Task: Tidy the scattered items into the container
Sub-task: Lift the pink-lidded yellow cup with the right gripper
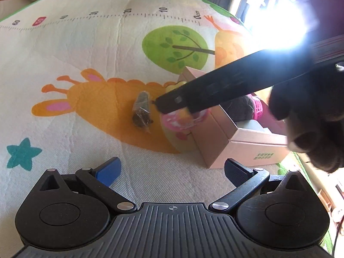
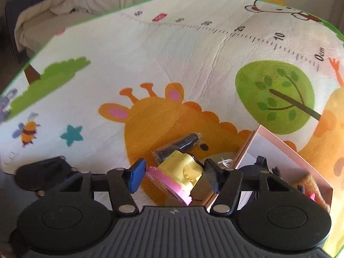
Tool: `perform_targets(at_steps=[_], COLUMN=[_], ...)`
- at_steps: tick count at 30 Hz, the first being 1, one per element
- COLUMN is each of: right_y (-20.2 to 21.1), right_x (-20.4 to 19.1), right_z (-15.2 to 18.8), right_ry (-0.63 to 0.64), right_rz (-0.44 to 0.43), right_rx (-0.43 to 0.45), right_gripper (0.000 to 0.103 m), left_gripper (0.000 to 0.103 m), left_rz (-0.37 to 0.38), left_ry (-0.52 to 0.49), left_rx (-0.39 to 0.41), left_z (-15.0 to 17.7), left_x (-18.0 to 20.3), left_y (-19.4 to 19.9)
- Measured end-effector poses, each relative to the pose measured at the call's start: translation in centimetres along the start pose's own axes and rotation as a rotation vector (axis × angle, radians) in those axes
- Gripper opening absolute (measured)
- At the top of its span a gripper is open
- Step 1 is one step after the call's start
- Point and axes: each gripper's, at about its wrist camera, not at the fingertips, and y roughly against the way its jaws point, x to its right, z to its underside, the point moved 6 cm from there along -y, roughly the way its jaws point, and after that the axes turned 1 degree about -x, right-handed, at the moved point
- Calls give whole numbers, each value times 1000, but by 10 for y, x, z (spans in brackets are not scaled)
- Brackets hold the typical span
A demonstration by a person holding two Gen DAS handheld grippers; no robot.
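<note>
One box (image 1: 217,133) sat on the mat (image 1: 86,49), and that was the only container out there. One yellow-and-pink toy (image 2: 180,178) was counted, and one dark wrapped packet (image 1: 142,112) beside it. Inside the box, two things showed for certain: one dark item (image 1: 240,107) and one pink piece (image 1: 258,107).

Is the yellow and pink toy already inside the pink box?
No. The yellow and pink toy sits between the right gripper's open jaws, outside the pink box.
</note>
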Motion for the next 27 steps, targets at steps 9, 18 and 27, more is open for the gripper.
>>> perform_targets(at_steps=[9, 18, 27], right_y=[121, 83, 101], right_x=[47, 53, 76], right_z=[105, 218, 226], right_ry=[-450, -851, -825], right_rz=[-231, -442, -274], right_rx=[89, -4, 187], right_gripper=[60, 61, 76], left_gripper=[103, 103, 103], left_rz=[37, -11, -241], left_ry=[28, -24, -185], left_rx=[15, 117, 69], left_z=[-1, -5, -26], left_x=[-4, 5, 3], left_y=[-1, 10, 5])
